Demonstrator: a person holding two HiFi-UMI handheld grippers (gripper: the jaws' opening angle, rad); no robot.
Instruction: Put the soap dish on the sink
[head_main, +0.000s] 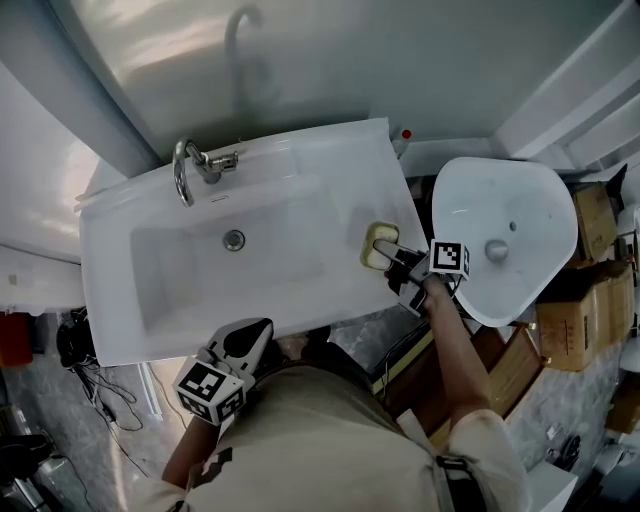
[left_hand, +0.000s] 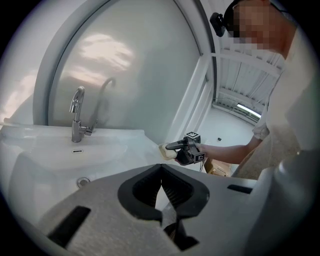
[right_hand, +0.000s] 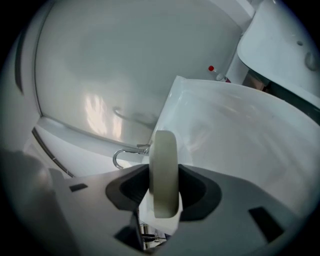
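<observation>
**A:** Where's the soap dish?

**B:** The soap dish (head_main: 380, 247) is clamped in the right gripper (head_main: 398, 265), over the right-hand rim of the sink (head_main: 150, 250). The jaws stand partly apart with the pads pressed on the dish's two flat faces. In the right gripper view it sits edge-on between them, a pale oval.

**A:** And the arm?

**B:** The right forearm (head_main: 455, 345) is stretched out from the body, angled toward that rim, with the gripper tipped a little downward. The left gripper (head_main: 247, 342) is tucked in close to the body at the sink's front edge and points at the basin. Its jaws are together with nothing between them.

**A:** Is the dish touching the rim?

**B:** I can't tell. From above the jaws cover its near end. From the left gripper view it is small and seen from the side.

**A:** Anything else cut off?

**B:** The tap (head_main: 185, 170) shows whole from above, but only its curved spout peeks past the dish in the right gripper view. A second basin (head_main: 500, 240) just right of the sink hides part of the cardboard boxes (head_main: 590, 290) behind it.
</observation>
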